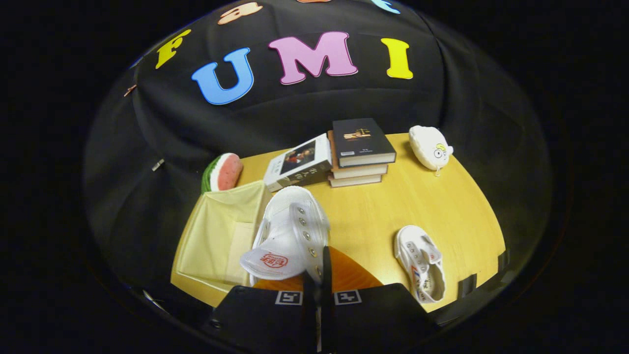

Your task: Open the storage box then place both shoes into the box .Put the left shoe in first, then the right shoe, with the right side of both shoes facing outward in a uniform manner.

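Wooden tabletop [422, 206] spread before us, one open fabric storage box [221, 236] beside our fingers. We judged step one underway: gripper [319, 275] pinched shut on the held shoe's [290, 231] edge, needing lowering into the box. Two shoes counted; the second shoe [420, 268] waited alongside. Four books [358, 152].

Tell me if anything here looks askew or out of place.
Nothing looks spilled or damaged. The tool is shut on a white canvas shoe, held beside the open cream fabric storage box. Its tongue flops outward. The second white canvas shoe lies on the yellow wooden table.
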Tool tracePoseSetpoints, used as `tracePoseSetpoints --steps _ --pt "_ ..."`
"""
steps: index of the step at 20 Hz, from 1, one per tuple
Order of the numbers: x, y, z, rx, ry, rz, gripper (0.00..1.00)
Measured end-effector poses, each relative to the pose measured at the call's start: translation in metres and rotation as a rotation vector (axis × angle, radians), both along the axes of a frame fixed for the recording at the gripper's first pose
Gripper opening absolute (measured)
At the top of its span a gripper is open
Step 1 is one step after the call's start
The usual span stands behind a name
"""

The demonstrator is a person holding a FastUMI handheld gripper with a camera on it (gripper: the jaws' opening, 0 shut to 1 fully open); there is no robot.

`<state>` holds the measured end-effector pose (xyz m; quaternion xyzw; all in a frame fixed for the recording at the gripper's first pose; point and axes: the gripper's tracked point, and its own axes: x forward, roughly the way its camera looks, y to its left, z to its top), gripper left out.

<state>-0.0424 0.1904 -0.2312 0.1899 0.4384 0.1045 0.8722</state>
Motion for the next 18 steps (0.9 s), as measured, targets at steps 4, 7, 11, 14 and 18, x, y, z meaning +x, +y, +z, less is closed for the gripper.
tracePoseSetpoints --steps 4,7,11,14,18 --pt "0.020 0.075 0.028 0.062 0.034 0.029 0.08" --pt "0.031 0.132 0.027 0.085 0.082 0.048 0.08" --pt "0.030 0.181 0.005 0.044 0.189 0.042 0.08" --pt "0.033 0.199 -0.010 0.019 0.223 0.002 0.09" --pt "0.035 0.217 -0.024 0.035 0.291 -0.033 0.09"
